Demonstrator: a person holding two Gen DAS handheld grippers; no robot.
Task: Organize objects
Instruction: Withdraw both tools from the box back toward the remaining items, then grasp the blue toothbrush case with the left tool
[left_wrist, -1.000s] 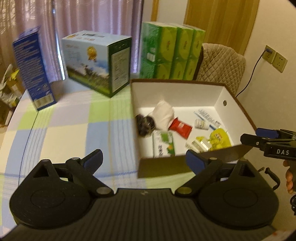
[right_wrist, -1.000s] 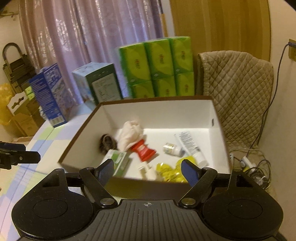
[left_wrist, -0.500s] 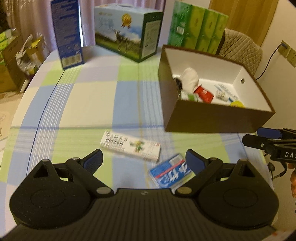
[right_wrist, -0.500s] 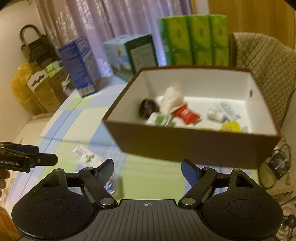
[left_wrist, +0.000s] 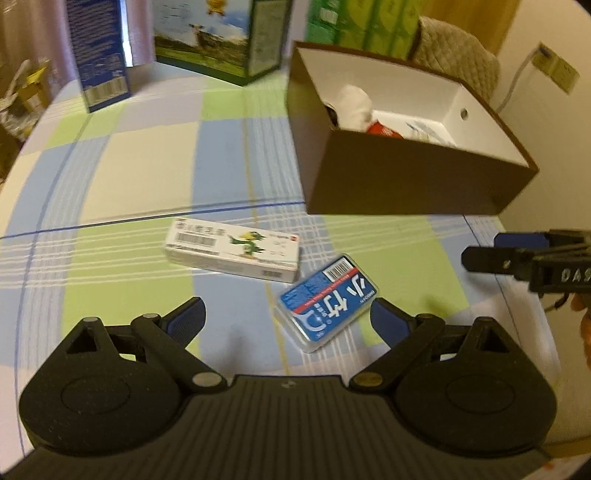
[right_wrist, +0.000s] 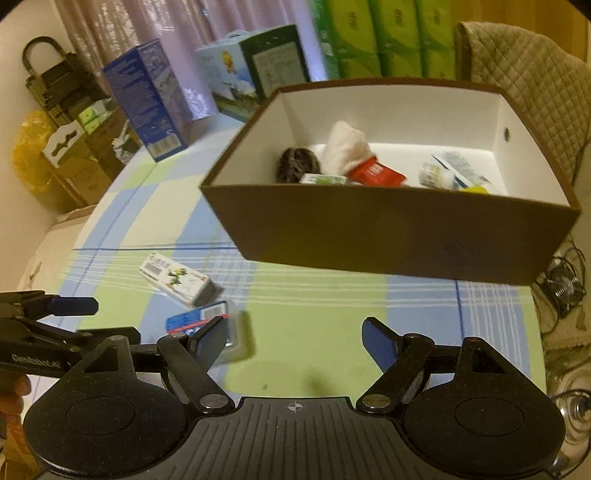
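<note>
So two items are left out on the checked cloth (left_wrist: 147, 155): a white carton (left_wrist: 232, 254) at centre of the left view and a blue card case (left_wrist: 328, 301) just below-right of it, near but apart. Brown box (right_wrist: 388, 229) sits upper right of both views, already holding a white cloth, a red packet, a tube and other small bits.

Left gripper (left_wrist: 288, 317) hovers low over the cloth, jaws spread wide, empty; the case lies just ahead, nearer its right finger. Right gripper (right_wrist: 293, 338) is likewise spread and empty, aimed at bare cloth in front of the box; the case peeks out behind its left finger.

Handling guess: case looks like clear hard plastic, light, stiff, probably slick and lying flat, so pinch across the short sides, fingers pressed down to the cloth. Carton looks like light cardboard that would dent under a hard squeeze; take it across the narrow width near the middle. Both likely bound for the box.
</note>
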